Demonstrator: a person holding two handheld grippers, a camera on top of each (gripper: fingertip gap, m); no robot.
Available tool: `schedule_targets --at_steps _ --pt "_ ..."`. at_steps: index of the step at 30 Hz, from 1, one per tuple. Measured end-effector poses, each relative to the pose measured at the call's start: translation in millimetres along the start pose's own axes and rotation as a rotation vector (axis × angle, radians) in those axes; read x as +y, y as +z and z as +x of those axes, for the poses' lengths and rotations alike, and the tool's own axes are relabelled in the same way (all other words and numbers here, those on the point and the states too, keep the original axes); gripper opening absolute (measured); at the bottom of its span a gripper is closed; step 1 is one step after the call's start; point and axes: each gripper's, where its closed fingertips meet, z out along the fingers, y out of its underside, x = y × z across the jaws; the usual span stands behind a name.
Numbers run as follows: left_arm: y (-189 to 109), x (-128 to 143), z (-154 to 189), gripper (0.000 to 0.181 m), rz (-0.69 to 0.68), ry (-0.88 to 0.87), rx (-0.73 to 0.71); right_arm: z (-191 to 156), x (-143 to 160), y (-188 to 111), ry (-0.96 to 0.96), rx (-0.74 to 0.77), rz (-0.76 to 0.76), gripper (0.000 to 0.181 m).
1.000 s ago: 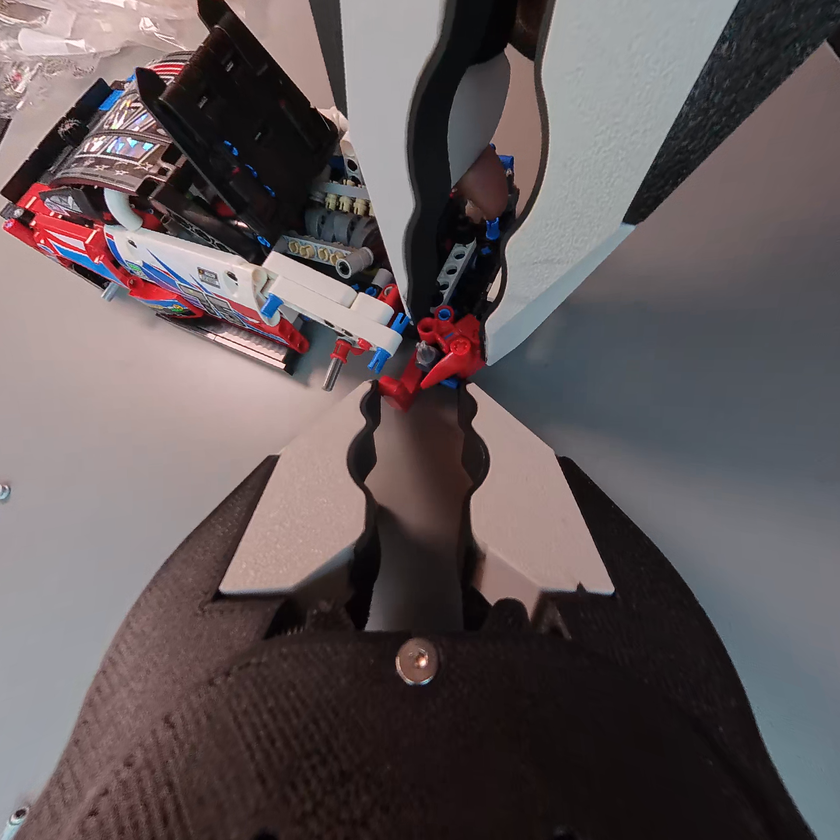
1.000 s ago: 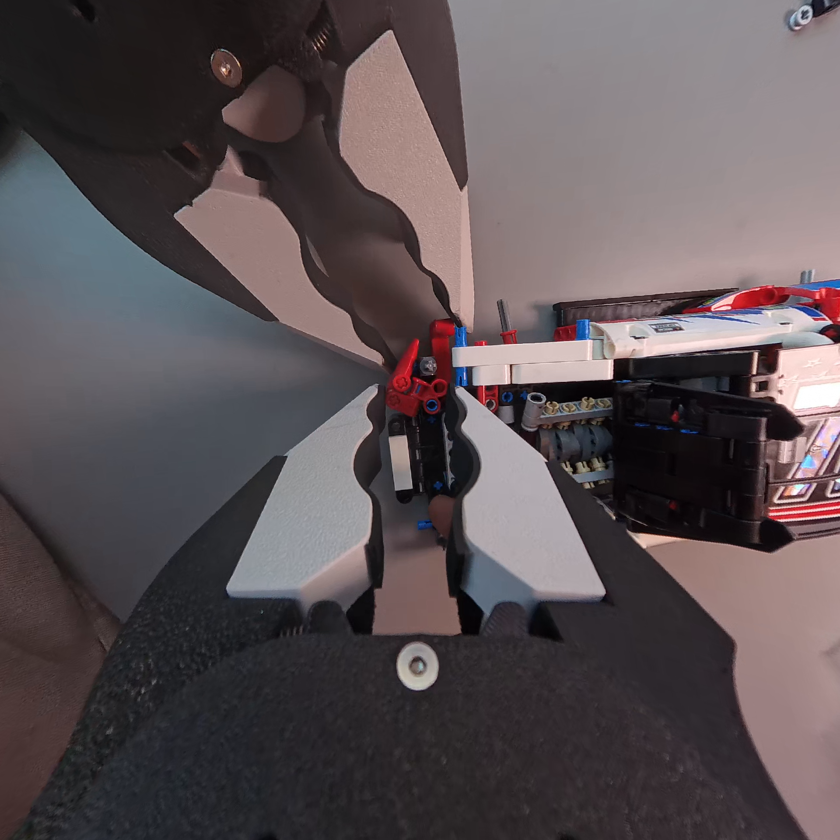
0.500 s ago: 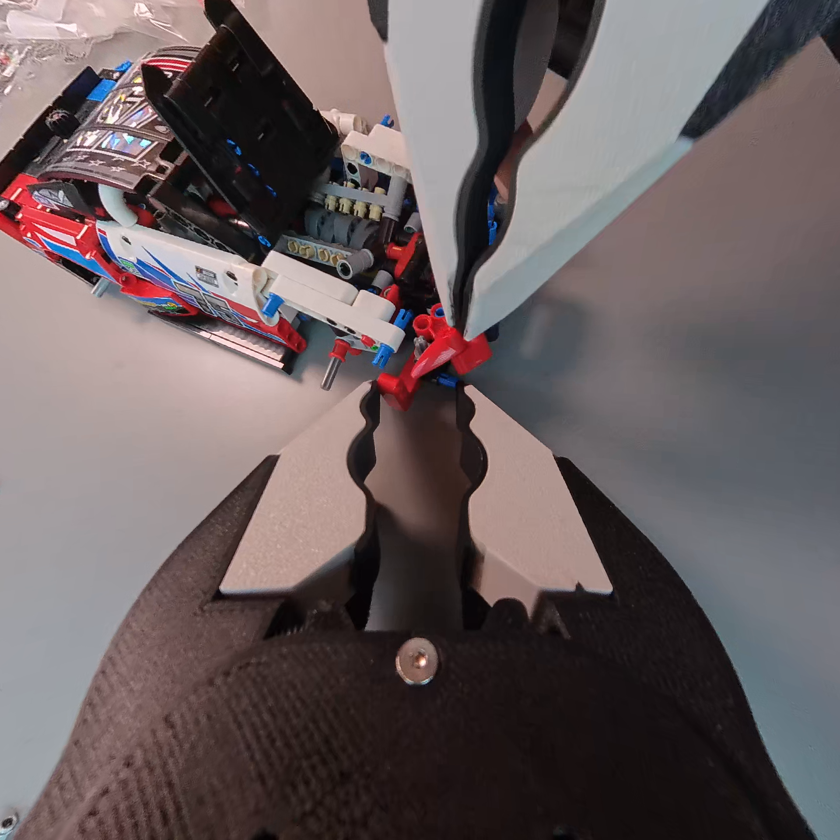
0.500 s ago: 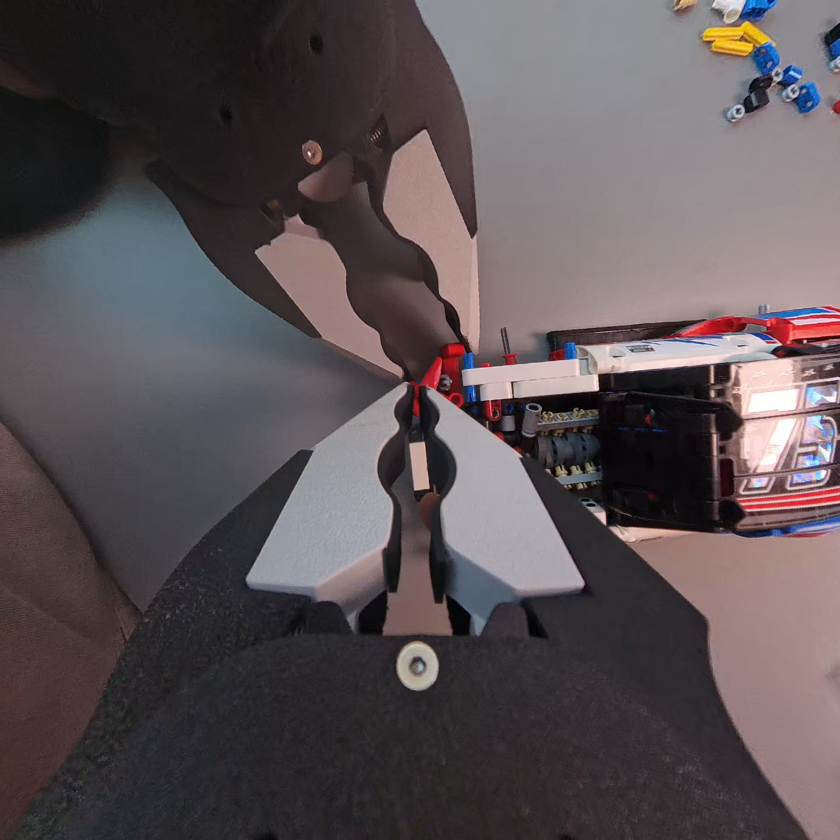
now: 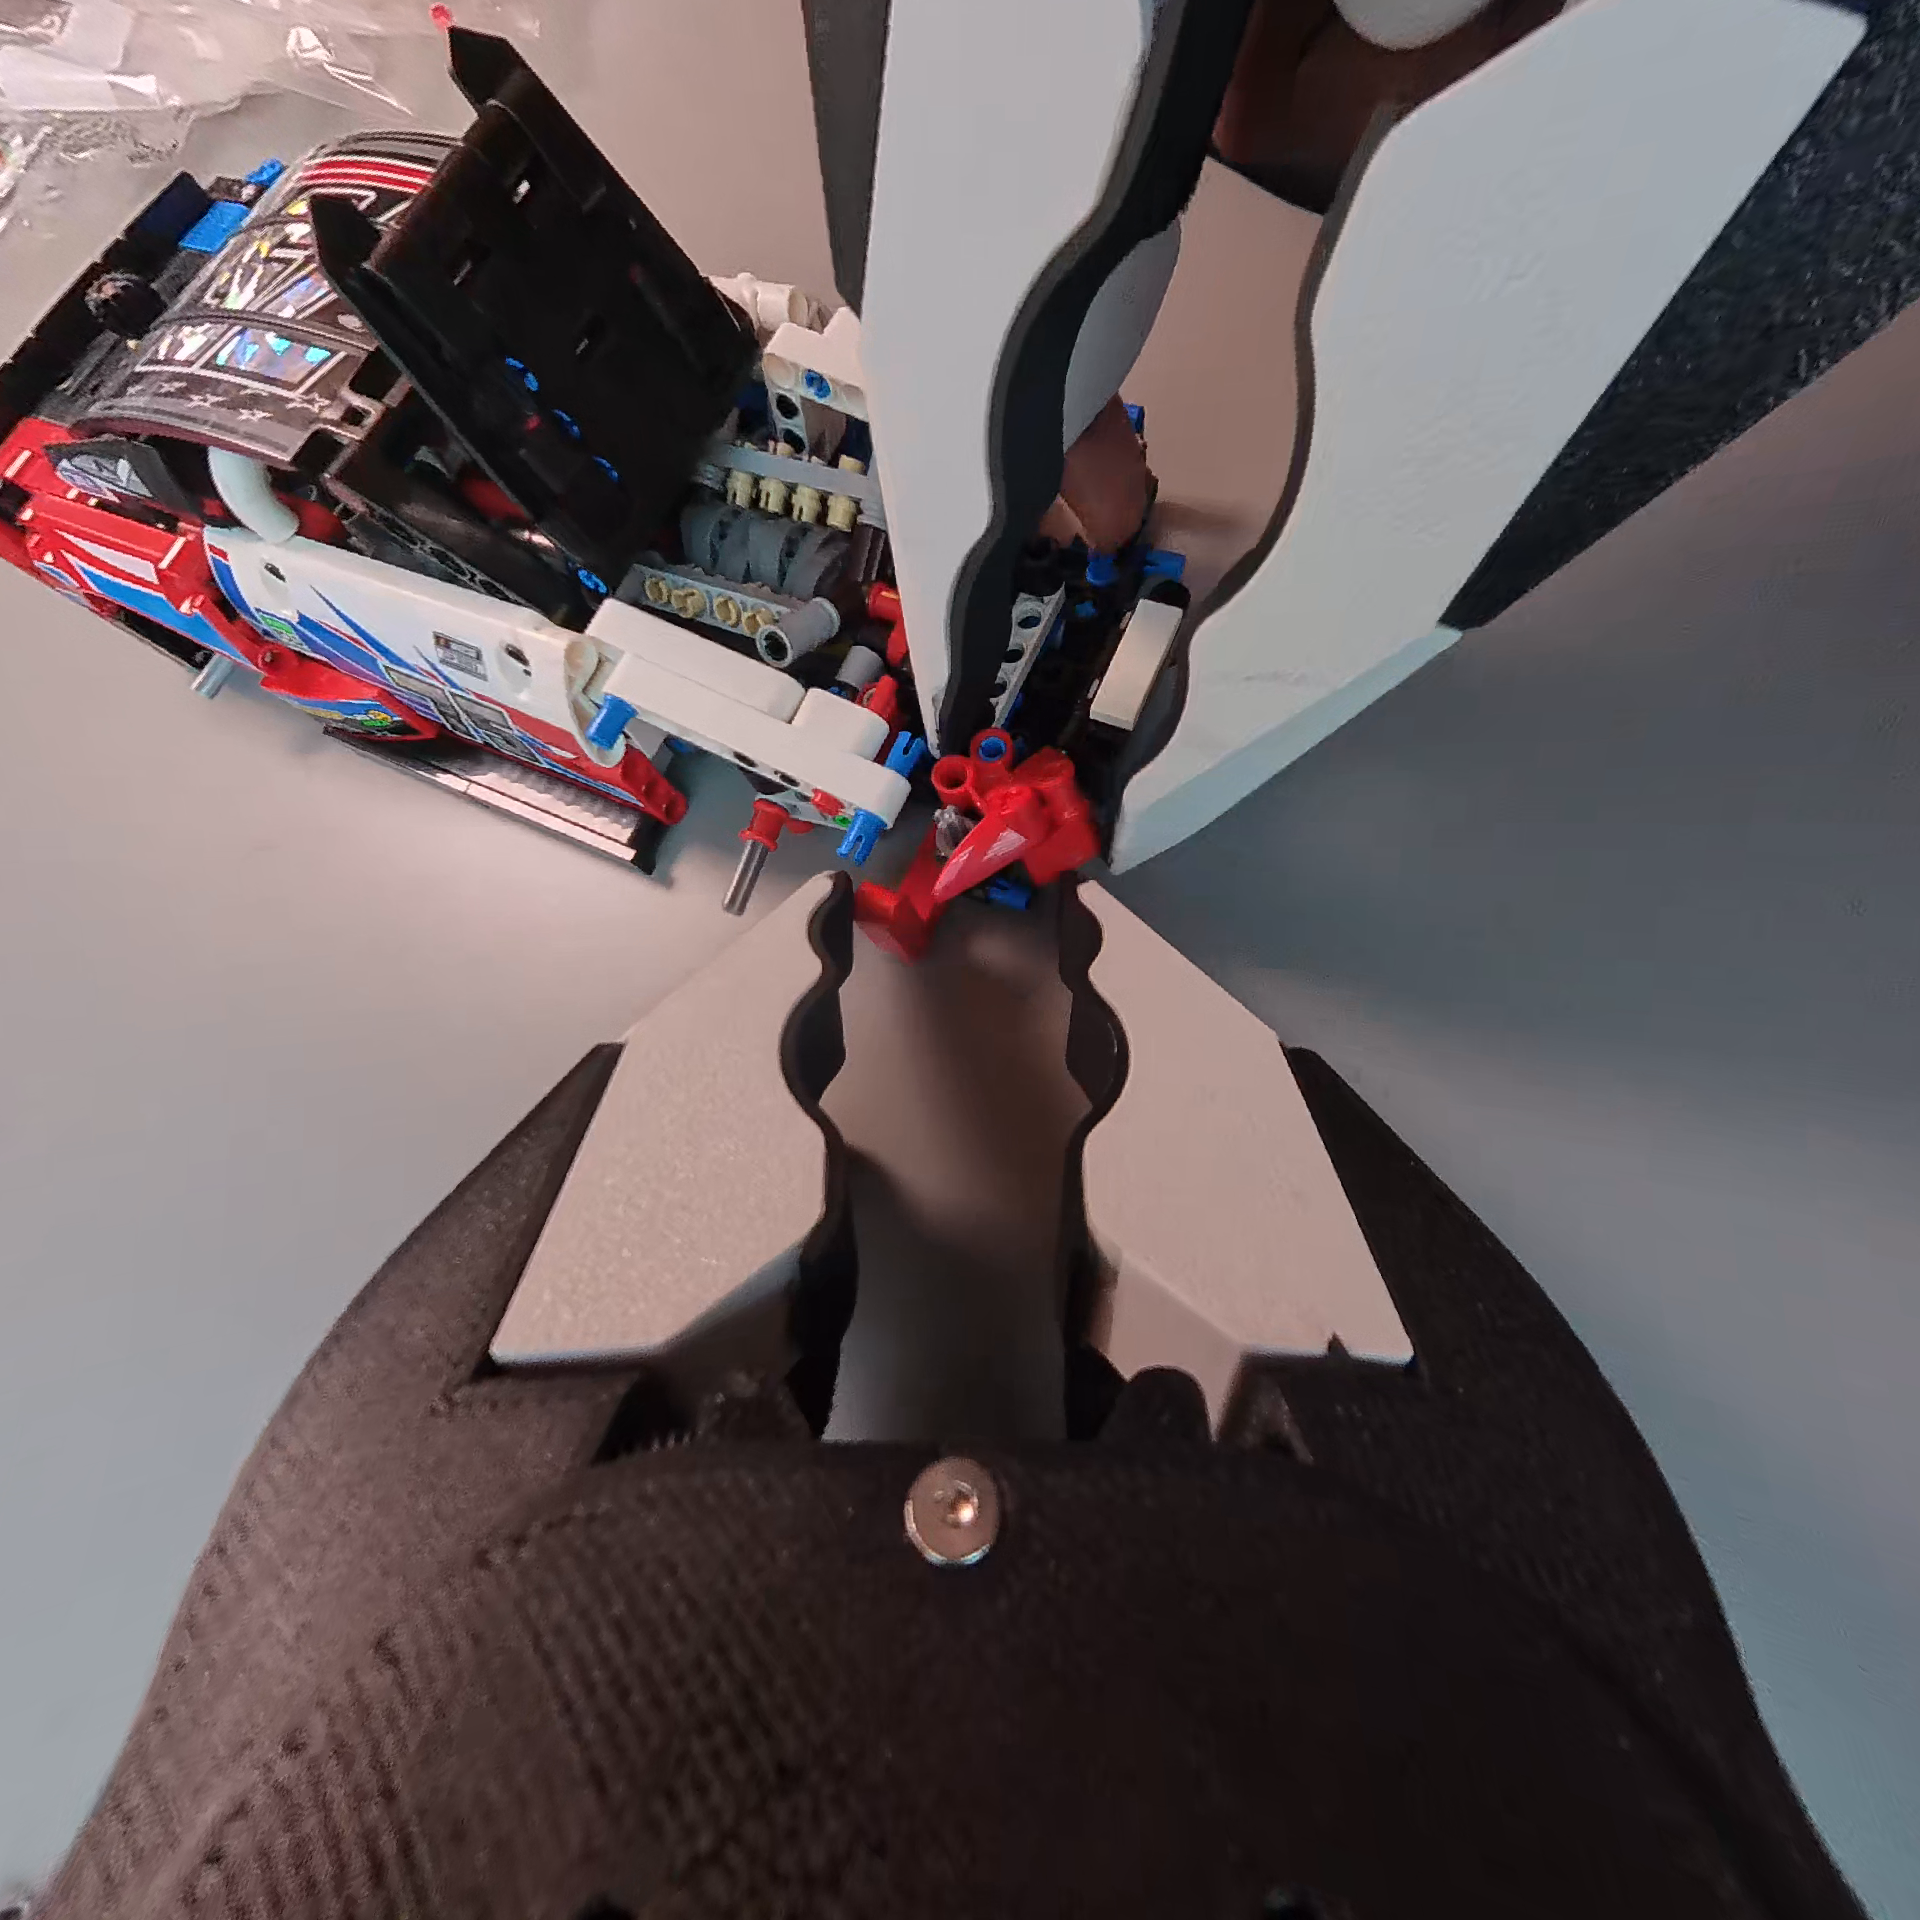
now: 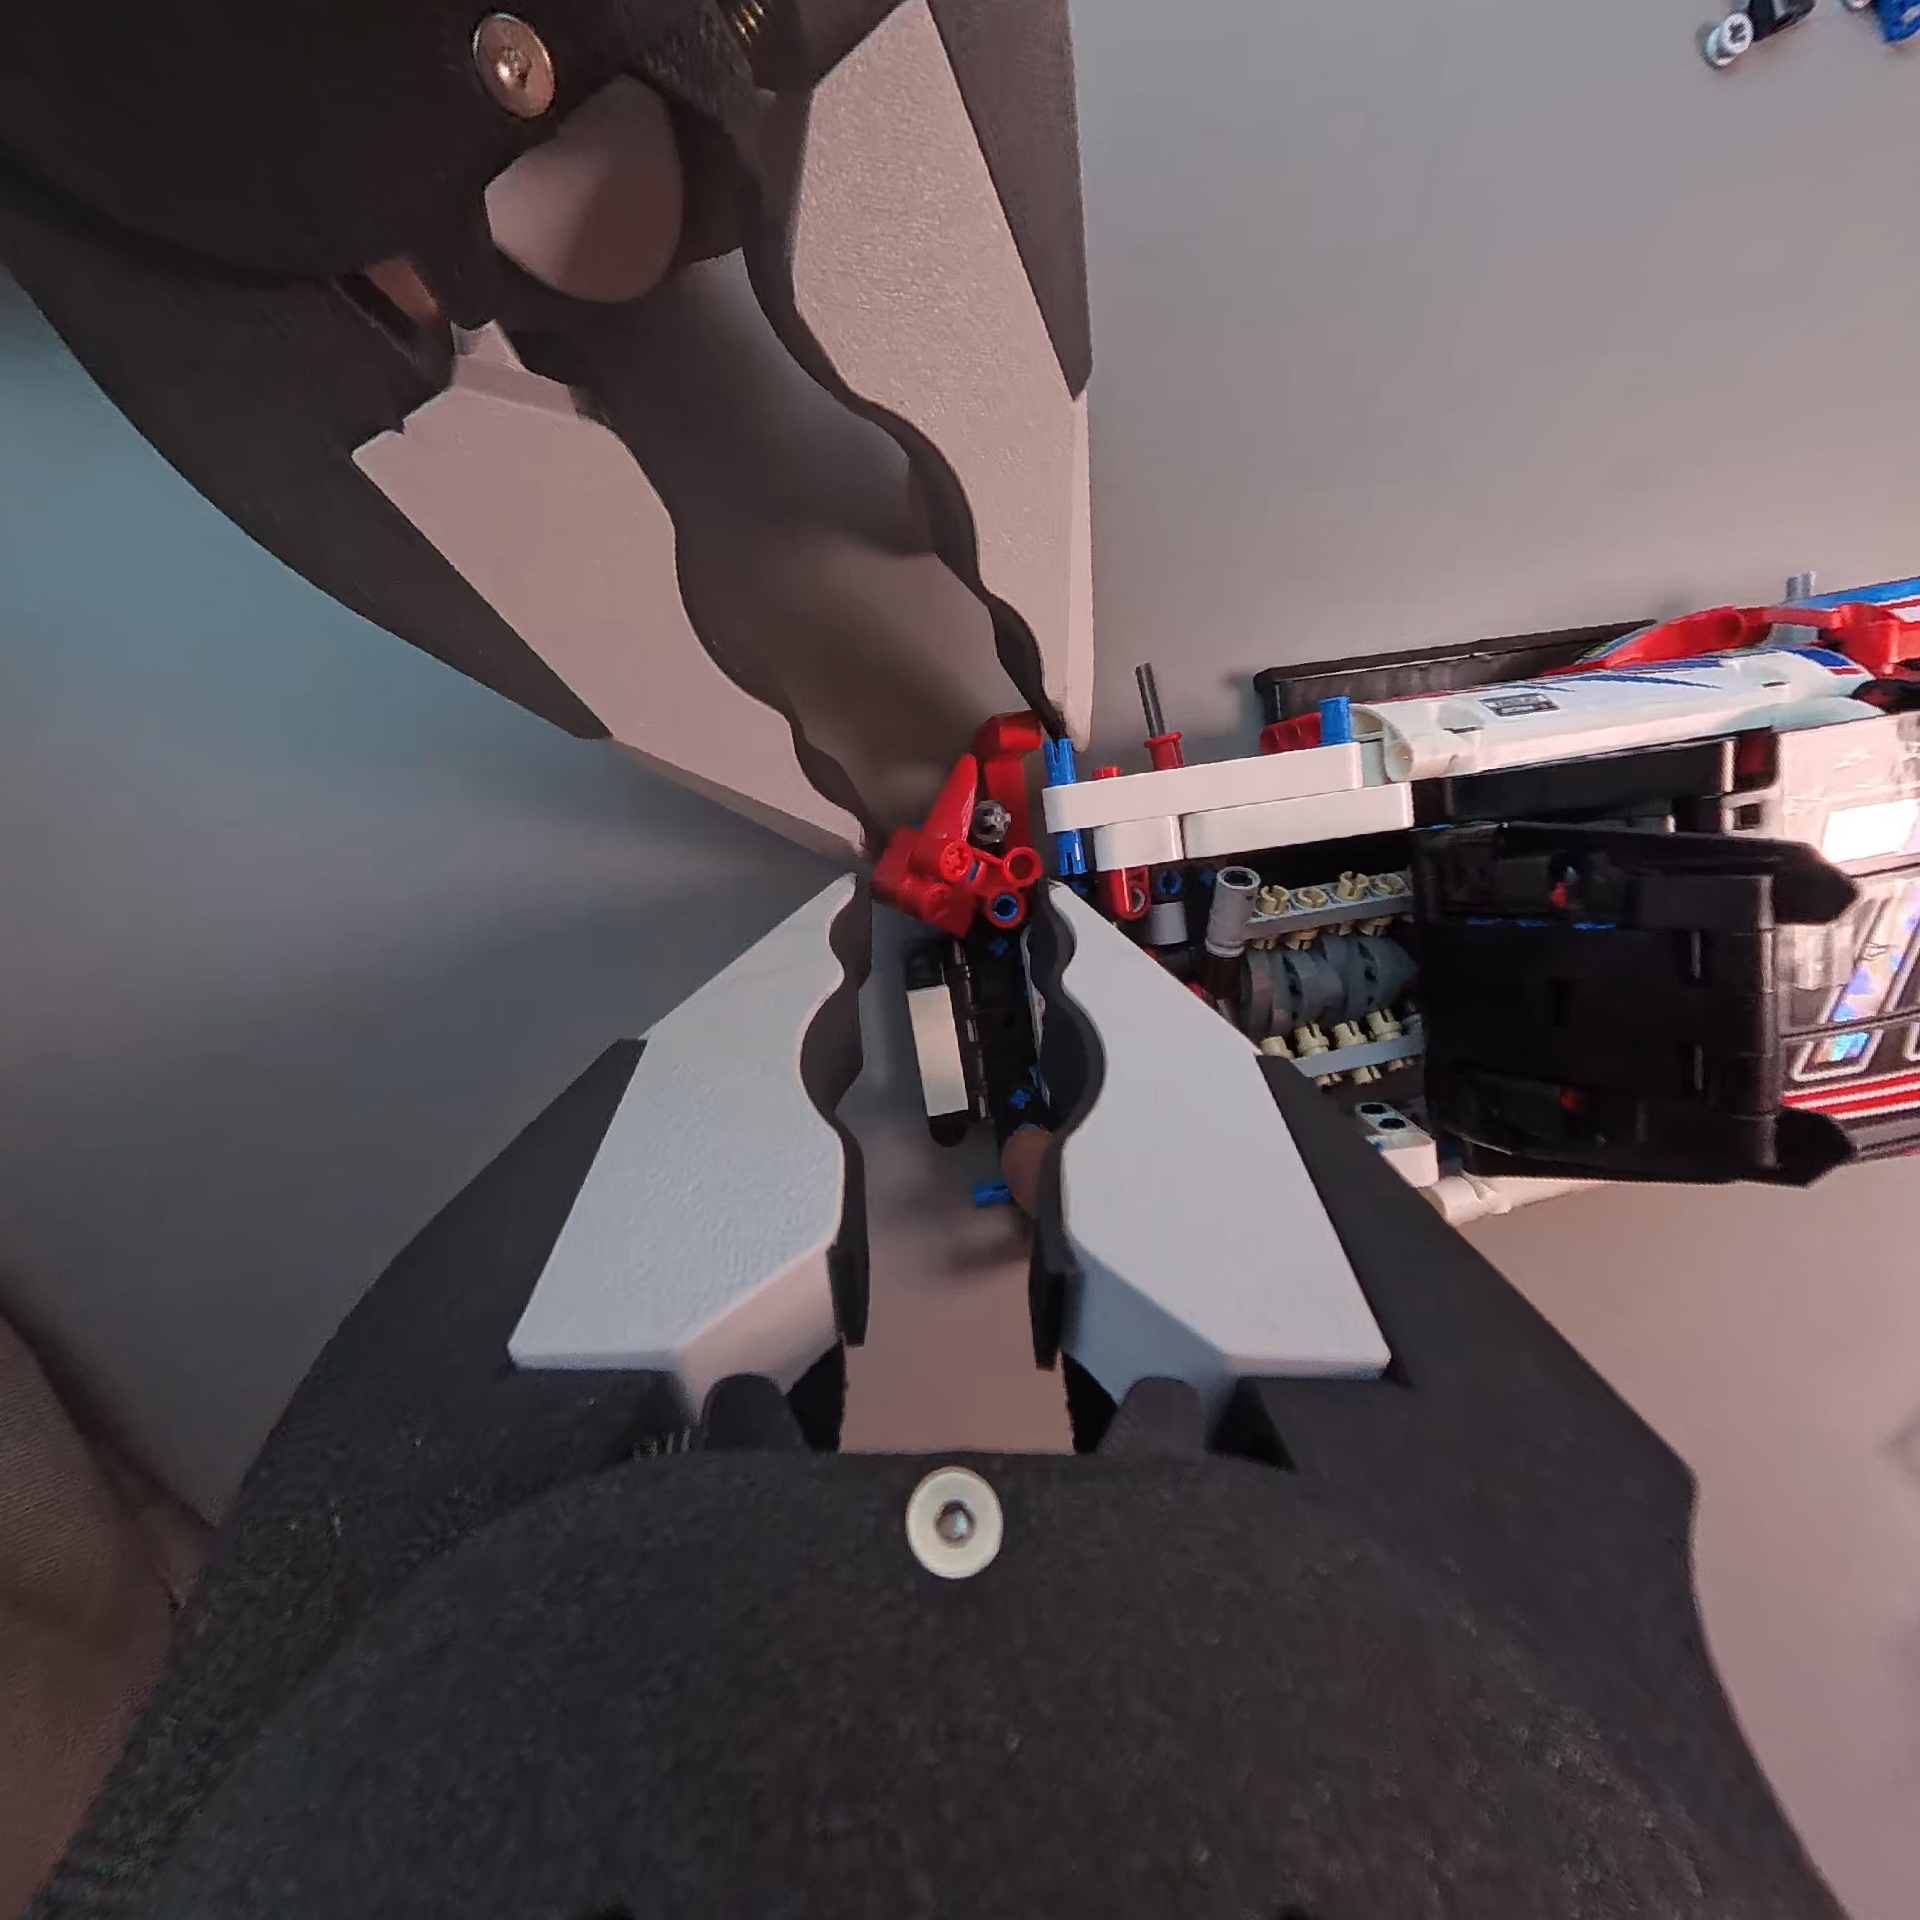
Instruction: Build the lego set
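Right, we start with what we can't make out: the far end of the lego car runs off the left edge of the left wrist view and off the right edge of the right wrist view, so we never see the whole model. Its front end is partly masked by the right gripper, whose pale fingers straddle a black beam section; whether the pads actually touch that beam, we cannot tell. A brownish rounded bit deep between those fingers is too dim to identify. Crinkled clear plastic bags sit cut off at the top left corner of the left view, and a few tiny loose pieces peek in at the top right edge of the right view.

Now the grippers. We have the left gripper with its jaws spread apart, holding nothing, tips just at the red nose piece of the car. The right gripper's jaws are also parted, set around the front framework, with the red nose piece just beyond its tips. The two grippers meet nearly tip to tip over that red part. The car lies on the grey table, black hood panel raised, engine block exposed behind the white side beam
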Motion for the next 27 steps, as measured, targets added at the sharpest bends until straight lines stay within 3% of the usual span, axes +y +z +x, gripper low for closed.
schedule_targets --at_steps 9,11,14,19,27 --pt "4 -2 -2 0.033 -0.003 -0.003 -0.008 2 2 -7 -0.026 -0.022 0.019 0.025" --pt "5 -2 -2 0.031 -0.005 -0.009 -0.001 1 -20 -23 0.000 -0.050 0.150 0.024" --pt "5 -3 -2 0.032 -0.006 -0.011 -0.002 0 -21 -36 -0.071 -0.025 0.133 0.025" --pt "3 -1 -2 0.034 -0.006 -0.026 0.001 29 -31 -75 0.181 -0.094 0.358 0.025" --pt "-17 -14 -6 0.036 0.122 -0.071 0.012 34 -33 -96 0.532 -0.448 0.722 0.026"
